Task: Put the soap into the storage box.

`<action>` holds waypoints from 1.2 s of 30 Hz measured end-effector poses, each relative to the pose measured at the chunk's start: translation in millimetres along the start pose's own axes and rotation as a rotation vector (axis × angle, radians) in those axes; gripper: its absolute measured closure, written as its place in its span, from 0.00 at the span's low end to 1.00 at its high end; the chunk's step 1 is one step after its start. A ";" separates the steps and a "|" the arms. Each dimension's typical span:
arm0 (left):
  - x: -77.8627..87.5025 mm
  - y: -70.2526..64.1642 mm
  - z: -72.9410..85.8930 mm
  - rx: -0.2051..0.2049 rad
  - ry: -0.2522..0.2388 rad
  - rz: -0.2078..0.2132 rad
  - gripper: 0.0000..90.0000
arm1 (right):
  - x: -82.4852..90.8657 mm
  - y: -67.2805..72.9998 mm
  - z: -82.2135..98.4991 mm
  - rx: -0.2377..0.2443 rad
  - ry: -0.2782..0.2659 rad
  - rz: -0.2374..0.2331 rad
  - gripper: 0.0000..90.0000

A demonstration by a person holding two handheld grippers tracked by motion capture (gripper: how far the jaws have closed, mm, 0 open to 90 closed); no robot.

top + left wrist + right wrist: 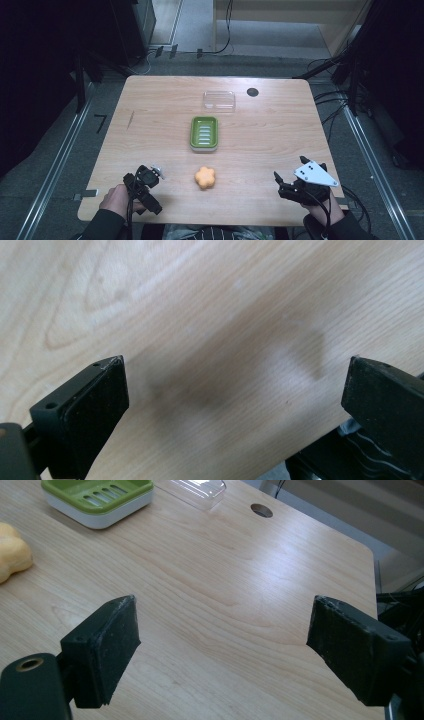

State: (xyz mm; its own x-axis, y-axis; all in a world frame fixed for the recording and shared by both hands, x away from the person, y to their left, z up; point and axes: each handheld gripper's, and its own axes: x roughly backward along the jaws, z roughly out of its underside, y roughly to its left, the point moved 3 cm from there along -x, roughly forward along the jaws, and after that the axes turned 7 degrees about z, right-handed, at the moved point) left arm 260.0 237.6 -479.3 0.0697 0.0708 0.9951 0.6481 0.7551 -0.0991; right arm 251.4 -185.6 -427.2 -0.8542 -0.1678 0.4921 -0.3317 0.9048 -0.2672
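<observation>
An orange flower-shaped soap (205,178) lies on the wooden table near its front edge. Behind it sits a green soap dish (204,133) with a slotted insert, and farther back a clear plastic lid (219,100). My left gripper (150,176) rests at the front left, held by a hand, jaws wide open over bare wood (235,390). My right gripper (281,182) is at the front right, also open with nothing between its jaws (222,640). In the right gripper view the soap (12,555) is at the left edge, the dish (97,497) and the lid (192,490) at the top.
A round cable hole (252,92) pierces the table (275,135) at the back right. Cables and dark stands surround the table on the floor. Metal rails run along both sides.
</observation>
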 end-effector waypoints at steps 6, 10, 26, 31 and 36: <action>-1.1 -2.4 -4.8 -0.011 -0.014 -0.002 0.00 | 0.0 1.5 -0.5 0.011 0.000 0.002 0.15; -2.3 -3.4 -9.4 -0.017 -0.012 0.006 0.00 | -0.7 1.3 -0.4 0.008 0.001 -0.001 0.15; -1.1 -15.6 -42.2 -0.089 -0.062 0.035 0.00 | -1.9 1.2 -0.6 0.010 0.005 -0.005 0.15; -3.1 -22.5 -54.5 -0.111 -0.074 0.037 0.00 | -2.0 1.6 -0.8 0.013 0.005 -0.008 0.15; -4.1 -27.4 -64.9 -0.134 -0.072 0.034 0.00 | -1.3 1.6 -0.8 0.011 0.004 -0.009 0.15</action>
State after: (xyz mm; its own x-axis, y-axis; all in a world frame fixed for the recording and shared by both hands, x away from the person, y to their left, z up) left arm 291.1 174.3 -481.0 0.0415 0.1453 0.9885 0.7419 0.6582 -0.1279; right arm 252.3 -183.6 -427.6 -0.8494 -0.1744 0.4982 -0.3438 0.8989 -0.2716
